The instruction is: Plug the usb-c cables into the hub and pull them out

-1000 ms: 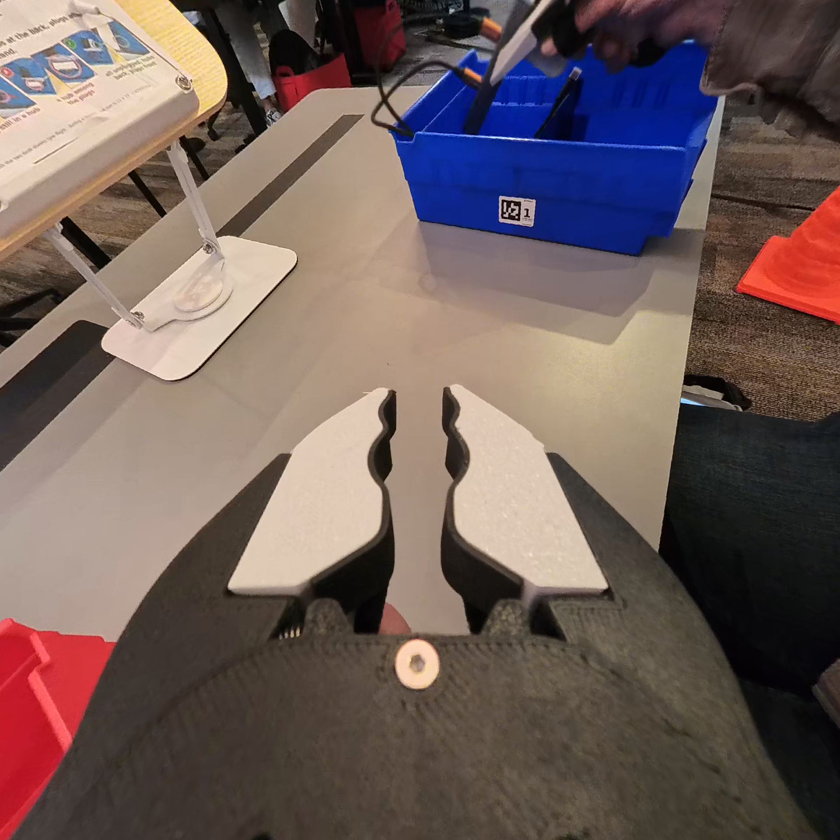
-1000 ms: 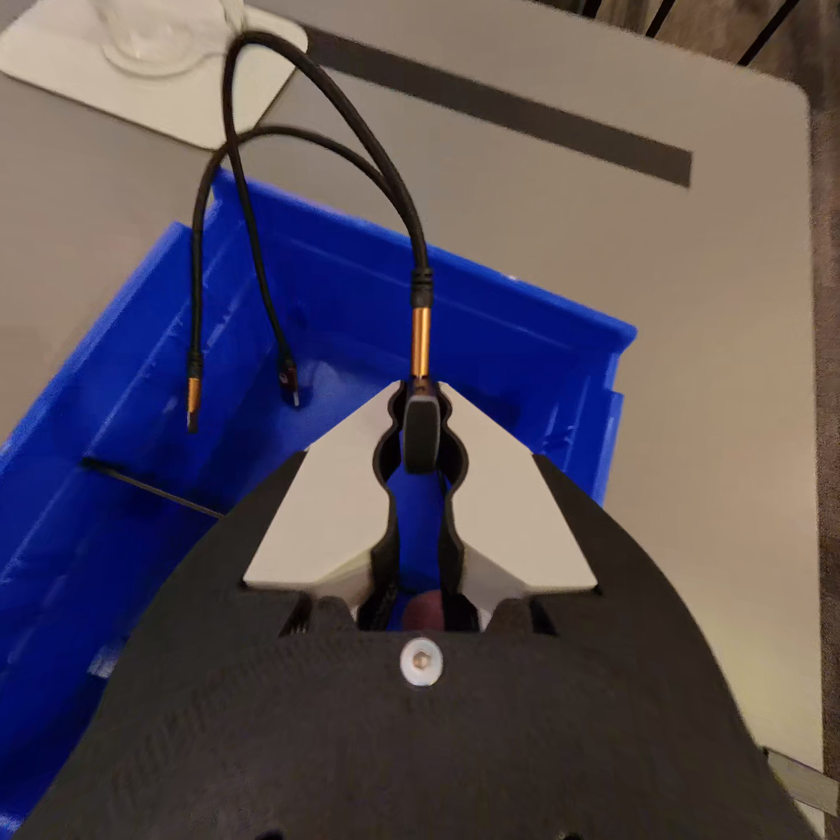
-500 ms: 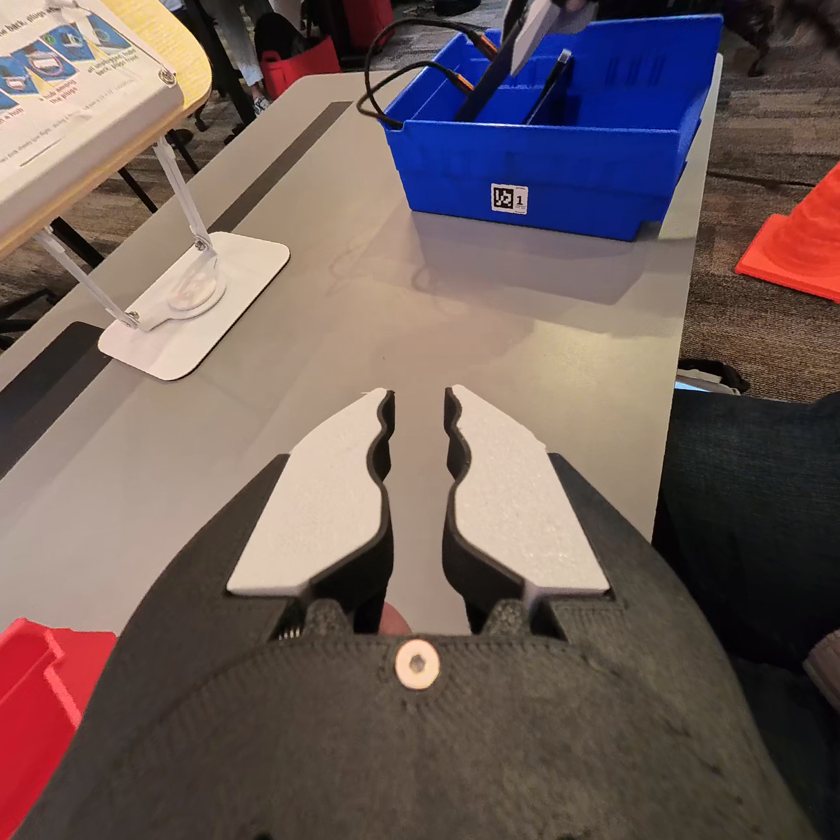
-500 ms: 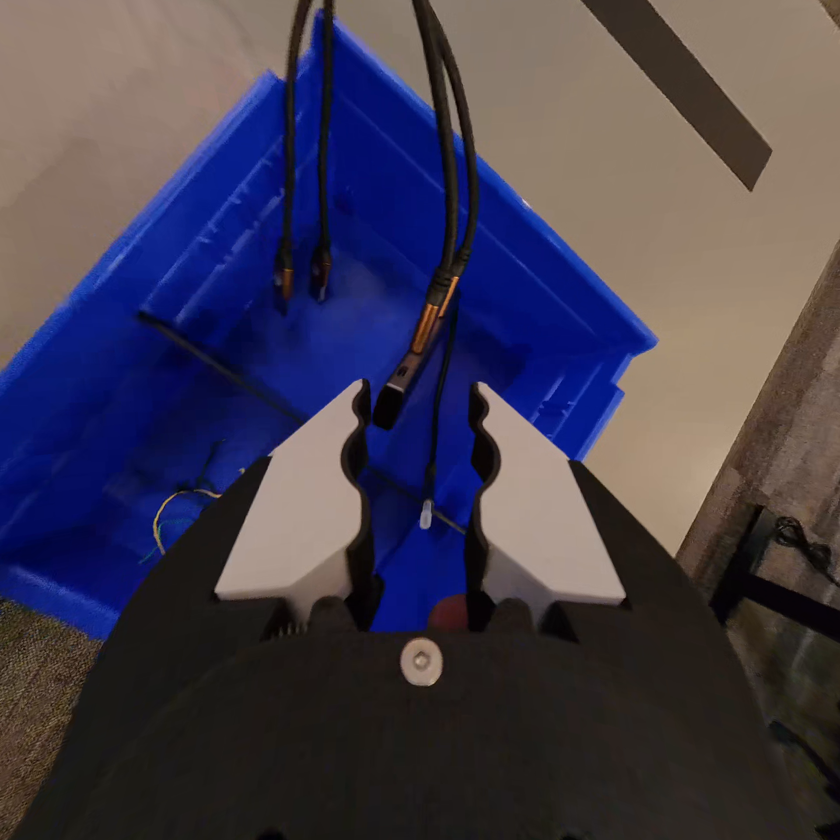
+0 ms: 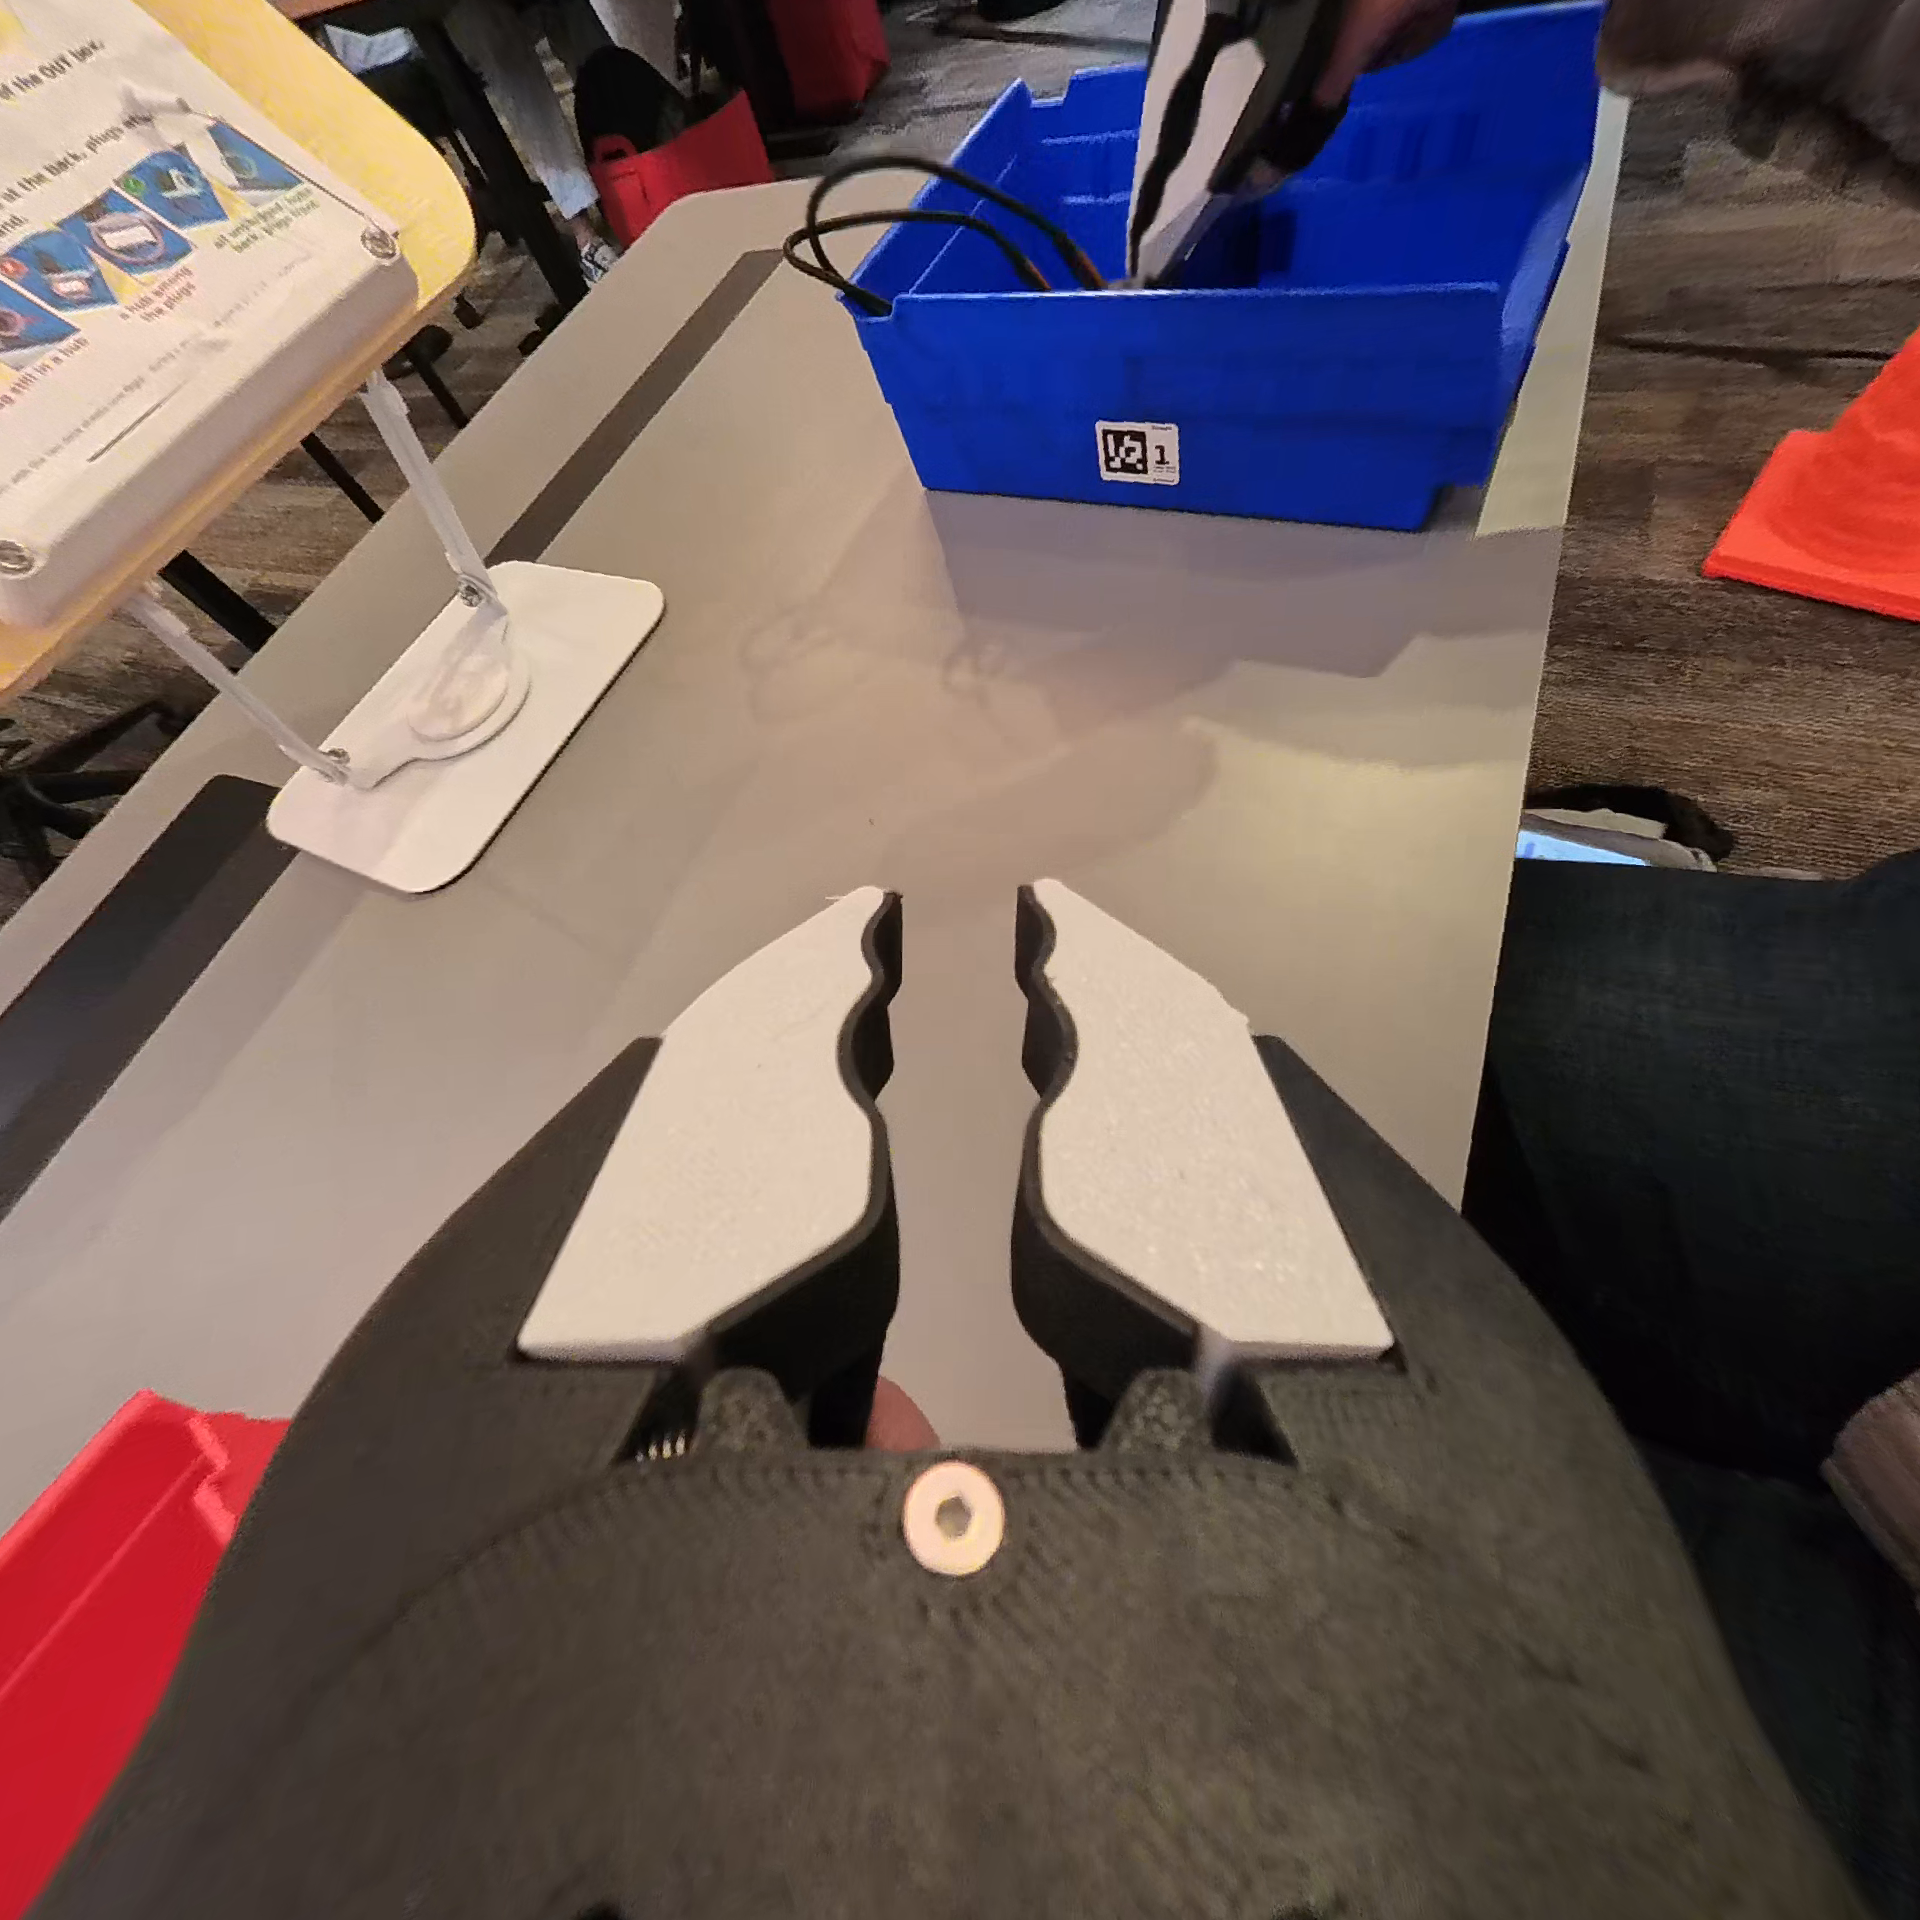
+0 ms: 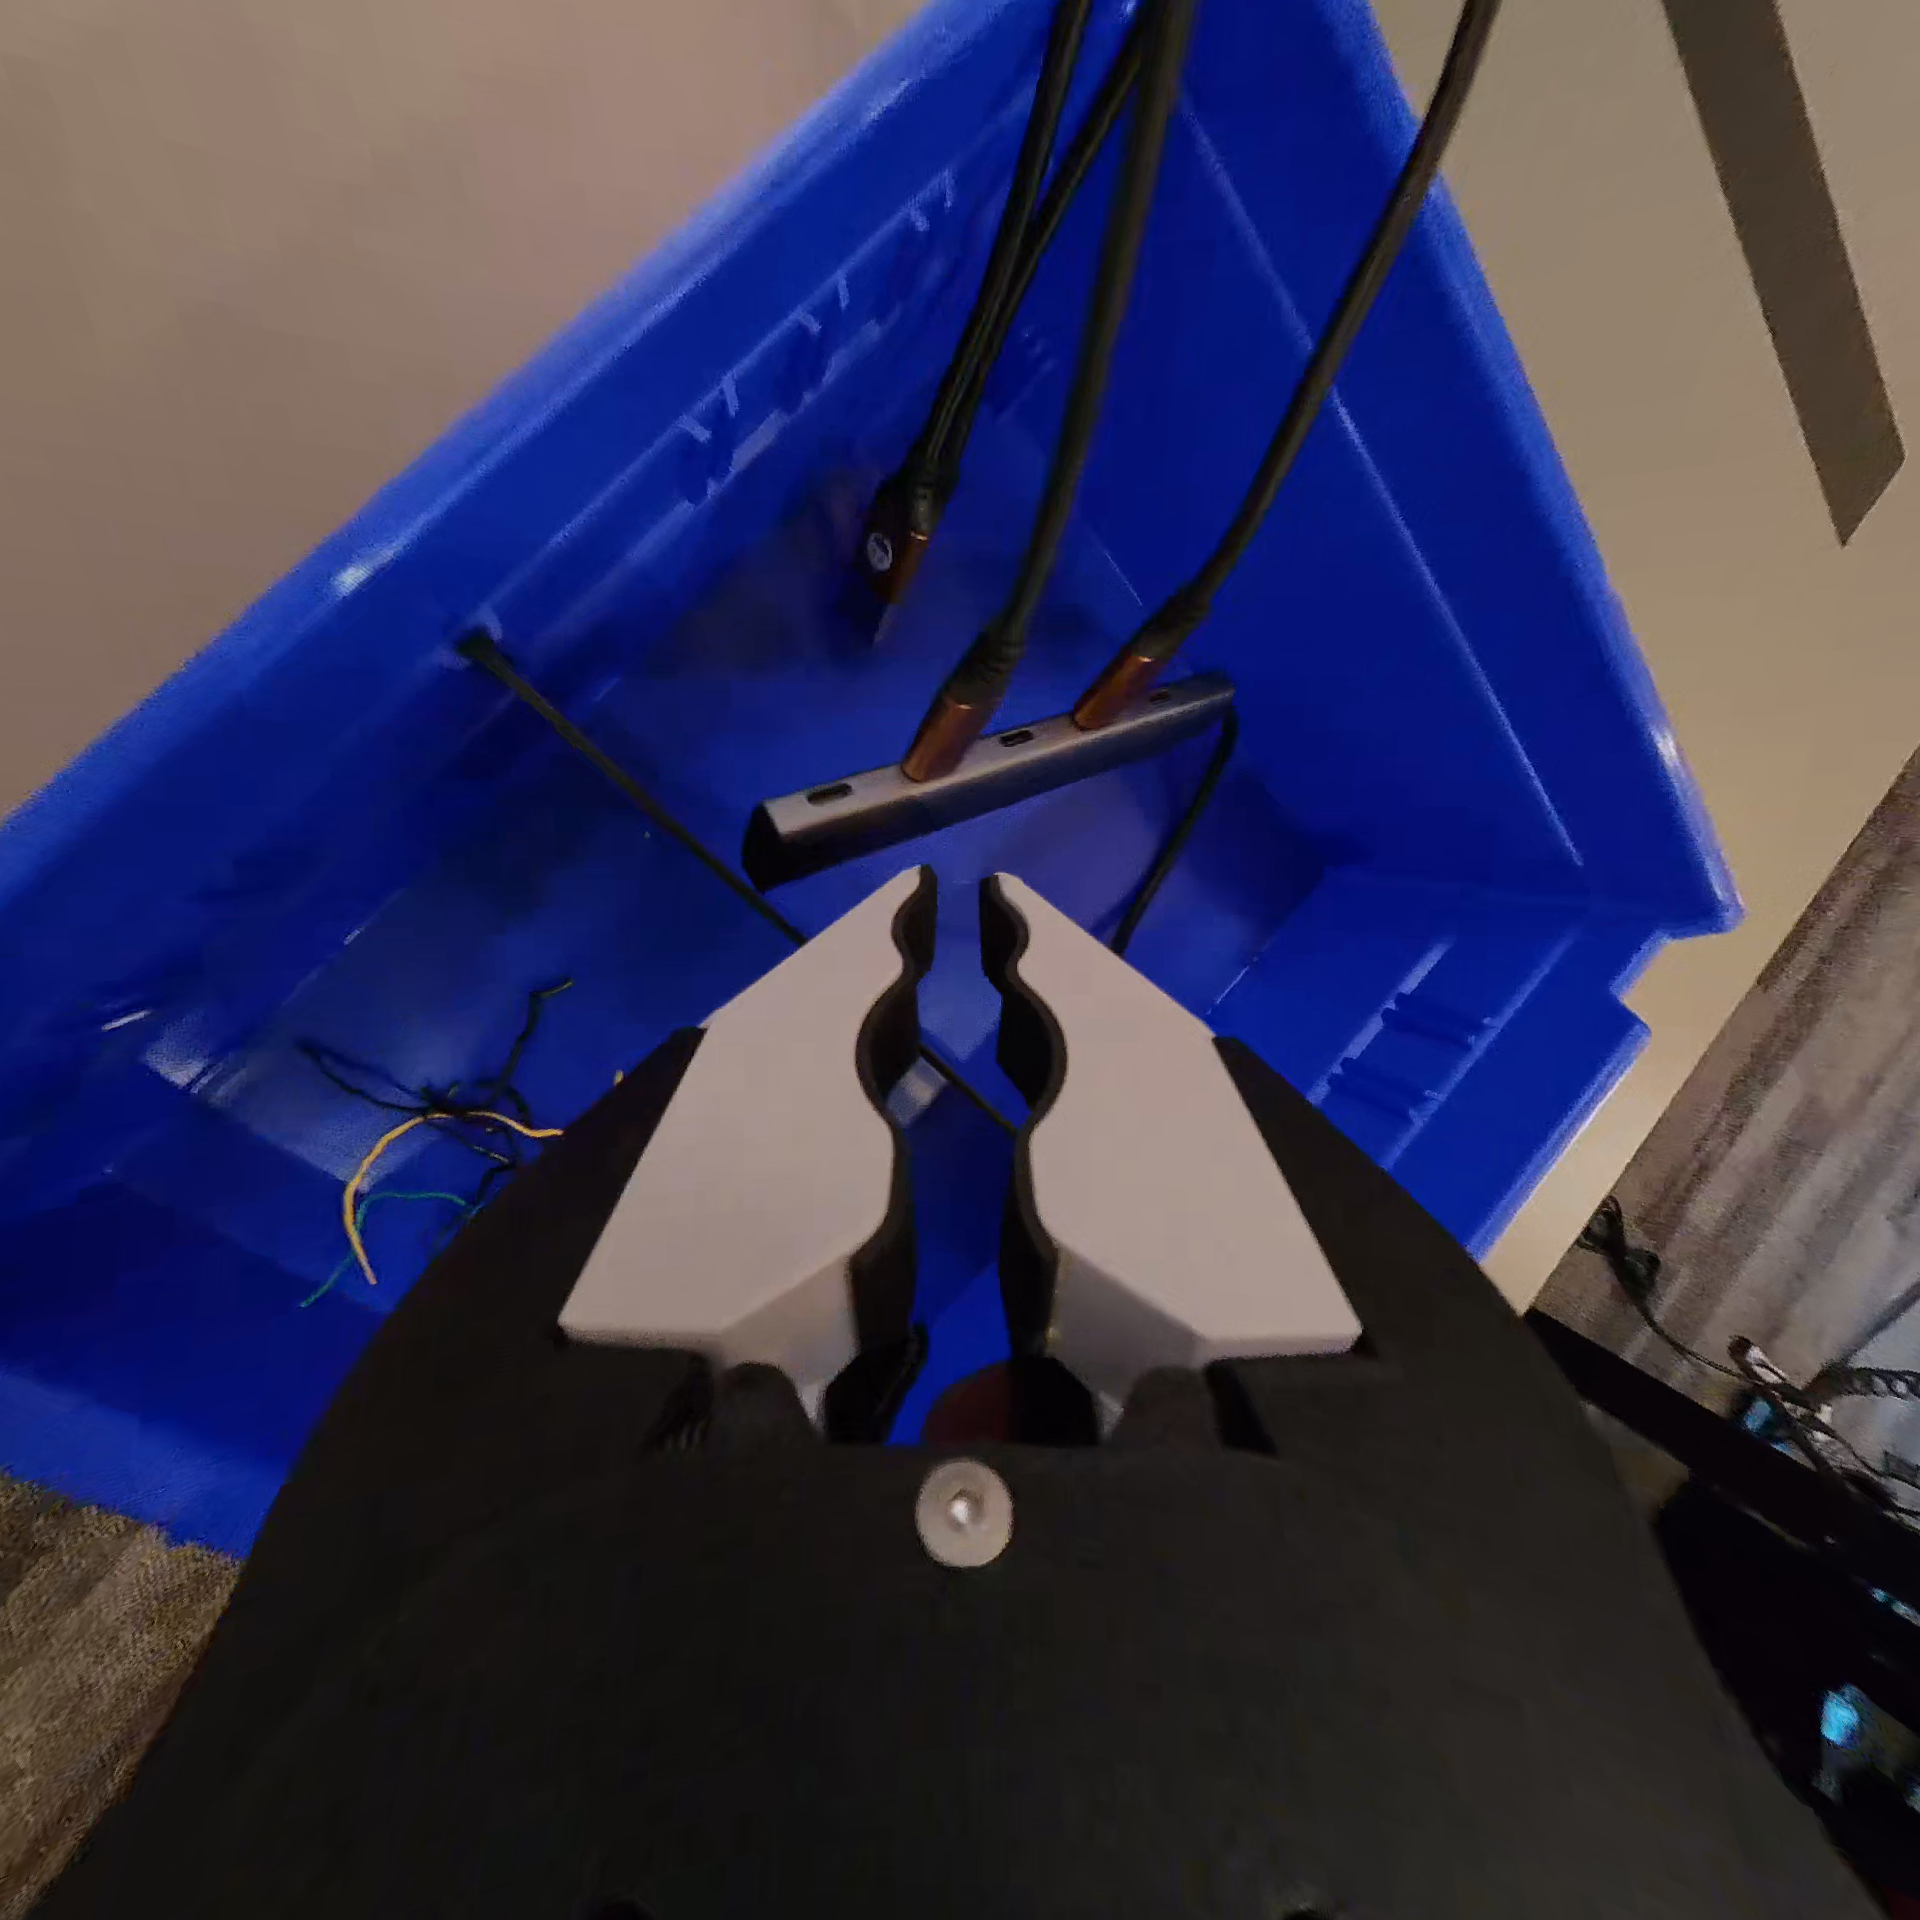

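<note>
A grey USB hub point(image 6: 987, 795) sits inside the blue bin point(image 6: 1455, 727), just beyond my right gripper point(image 6: 954, 883). Two black cables with copper-coloured plugs point(image 6: 943, 732) are plugged into it. Two more cable ends point(image 6: 899, 540) hang loose above the bin floor. My right gripper is empty, its jaws a narrow gap apart. My left gripper point(image 5: 956, 904) is open and empty, low over the grey table point(image 5: 727, 1039), far from the bin point(image 5: 1195, 364). In the left wrist view the right gripper point(image 5: 1184, 187) reaches down into the bin and cable loops point(image 5: 883, 218) arch over its left rim.
A white stand base point(image 5: 468, 727) holding a tilted instruction board point(image 5: 156, 312) is at the table's left. A red bin point(image 5: 94, 1558) is at the near left. An orange cone point(image 5: 1829, 499) is on the floor to the right. Thin loose wires point(image 6: 416, 1143) lie in the blue bin. There is about 40 cm between the tips of the two grippers.
My right gripper let go of the hub, which dropped into the blue bin with its cables. Its jaws opened wide, then narrowed. The left gripper hardly moved.
</note>
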Demonstrator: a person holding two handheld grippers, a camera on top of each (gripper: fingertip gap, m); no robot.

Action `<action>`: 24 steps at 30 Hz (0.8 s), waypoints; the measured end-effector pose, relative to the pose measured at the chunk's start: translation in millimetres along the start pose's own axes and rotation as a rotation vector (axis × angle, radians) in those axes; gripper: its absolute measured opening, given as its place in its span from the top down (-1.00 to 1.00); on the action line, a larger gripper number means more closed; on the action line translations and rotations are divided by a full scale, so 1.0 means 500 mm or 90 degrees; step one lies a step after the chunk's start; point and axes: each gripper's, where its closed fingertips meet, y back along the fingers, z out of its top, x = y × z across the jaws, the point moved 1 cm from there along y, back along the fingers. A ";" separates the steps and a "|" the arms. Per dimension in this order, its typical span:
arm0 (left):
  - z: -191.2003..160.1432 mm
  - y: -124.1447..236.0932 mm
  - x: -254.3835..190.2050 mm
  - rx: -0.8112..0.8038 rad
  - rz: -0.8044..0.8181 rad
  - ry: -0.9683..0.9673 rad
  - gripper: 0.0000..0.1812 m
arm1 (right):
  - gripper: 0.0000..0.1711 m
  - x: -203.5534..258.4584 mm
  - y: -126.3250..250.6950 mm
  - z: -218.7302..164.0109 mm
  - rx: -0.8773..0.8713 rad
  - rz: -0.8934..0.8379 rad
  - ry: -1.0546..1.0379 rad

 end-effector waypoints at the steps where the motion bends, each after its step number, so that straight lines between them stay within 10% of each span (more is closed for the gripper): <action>1: 0.000 0.007 0.002 0.001 0.006 -0.002 0.78 | 0.91 -0.003 0.008 0.004 -0.013 -0.003 -0.010; 15: -0.033 0.219 0.155 0.048 0.237 -0.002 0.72 | 0.82 0.062 0.160 0.079 -0.197 -0.021 0.039; 24: -0.207 0.364 0.254 0.301 0.366 -0.005 0.69 | 0.83 0.127 0.208 0.129 -0.276 -0.005 0.068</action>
